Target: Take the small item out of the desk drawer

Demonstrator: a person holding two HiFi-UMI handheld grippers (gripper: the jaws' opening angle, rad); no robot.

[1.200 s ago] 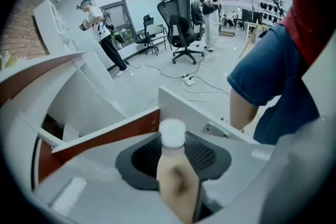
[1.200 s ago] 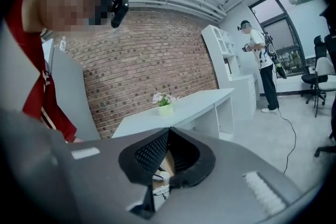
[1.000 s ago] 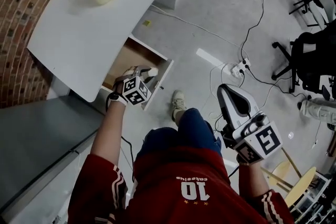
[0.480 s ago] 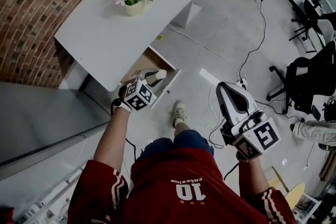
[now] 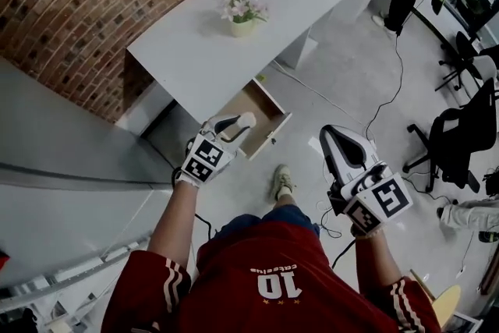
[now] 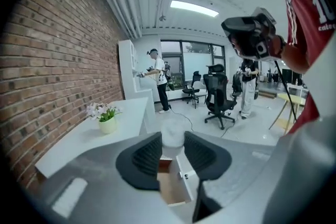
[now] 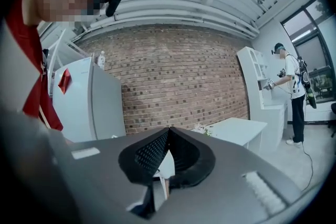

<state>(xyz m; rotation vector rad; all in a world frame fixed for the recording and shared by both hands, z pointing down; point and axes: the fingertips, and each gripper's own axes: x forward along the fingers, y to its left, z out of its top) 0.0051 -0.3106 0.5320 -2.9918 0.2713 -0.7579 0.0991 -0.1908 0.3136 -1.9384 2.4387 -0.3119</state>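
Observation:
My left gripper hangs over the front edge of the open wooden drawer under the white desk. Its jaws are shut on a small white rounded item. In the left gripper view that small white item sits pinched between the two black pads, with the open drawer showing below them. My right gripper is held at the right, away from the desk and over the floor. Its jaws are shut with nothing between them.
A potted flower stands on the desk by the brick wall. A grey cabinet is at the left. Cables and office chairs lie to the right. The person's shoe is below the drawer.
The left gripper has come up and back from inside the drawer, still holding the white item. The head view has pulled away, so the desk looks smaller. The right gripper stays put.

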